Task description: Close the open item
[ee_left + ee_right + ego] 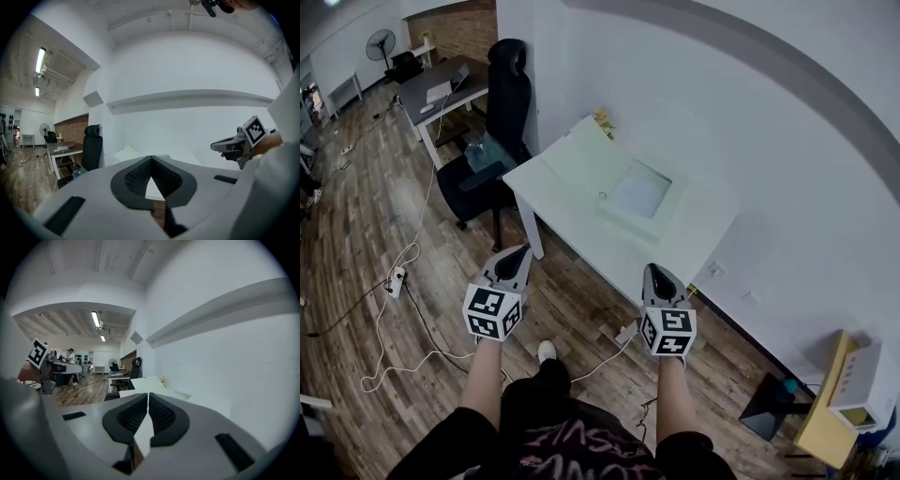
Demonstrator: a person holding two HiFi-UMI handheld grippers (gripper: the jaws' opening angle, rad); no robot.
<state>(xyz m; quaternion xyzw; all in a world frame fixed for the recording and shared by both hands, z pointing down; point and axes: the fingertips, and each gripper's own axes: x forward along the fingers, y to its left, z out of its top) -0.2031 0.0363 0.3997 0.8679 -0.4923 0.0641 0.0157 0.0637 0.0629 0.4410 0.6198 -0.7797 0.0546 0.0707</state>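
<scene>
Head view showed a wooden floor (375,234) and a white table (572,225) set against a white wall (722,112), with a black office chair (502,103) at the table's far-left end. On the table lay a white box (642,192), open, its lid (581,155) folded back flat toward the chair. Both grippers hung over the floor on the table's near side, well apart from the box. The left gripper (523,251) had its jaws meeting at the tips with nothing between them. The right gripper (656,272) had its jaws pressed almost together, likewise empty.
</scene>
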